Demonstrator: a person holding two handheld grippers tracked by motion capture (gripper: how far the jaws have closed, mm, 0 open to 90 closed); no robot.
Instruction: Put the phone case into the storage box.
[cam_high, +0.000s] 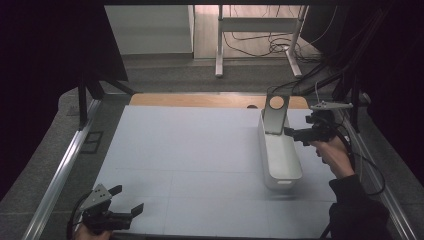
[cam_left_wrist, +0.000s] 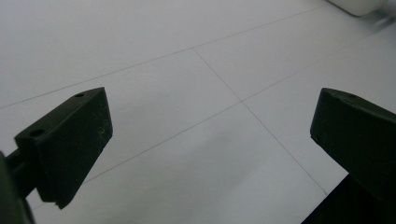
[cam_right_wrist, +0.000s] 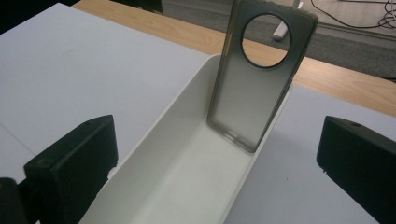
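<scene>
Covering the table (cam_high: 190, 150), pale seamed sheets.

Count on the tabletop (cam_high: 190, 150): one white tray (cam_high: 281, 167), one translucent phone case (cam_high: 275, 114) standing in it, and two handheld grippers.

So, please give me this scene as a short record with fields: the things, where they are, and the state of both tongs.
case: grey phone case with a round hole, upright, leaning at the far end of the bin
bin: long white bin, right part of the table
right tongs: open, beside the bin, near the case, holding nothing
left tongs: open, over the near left part of the table, holding nothing
</scene>
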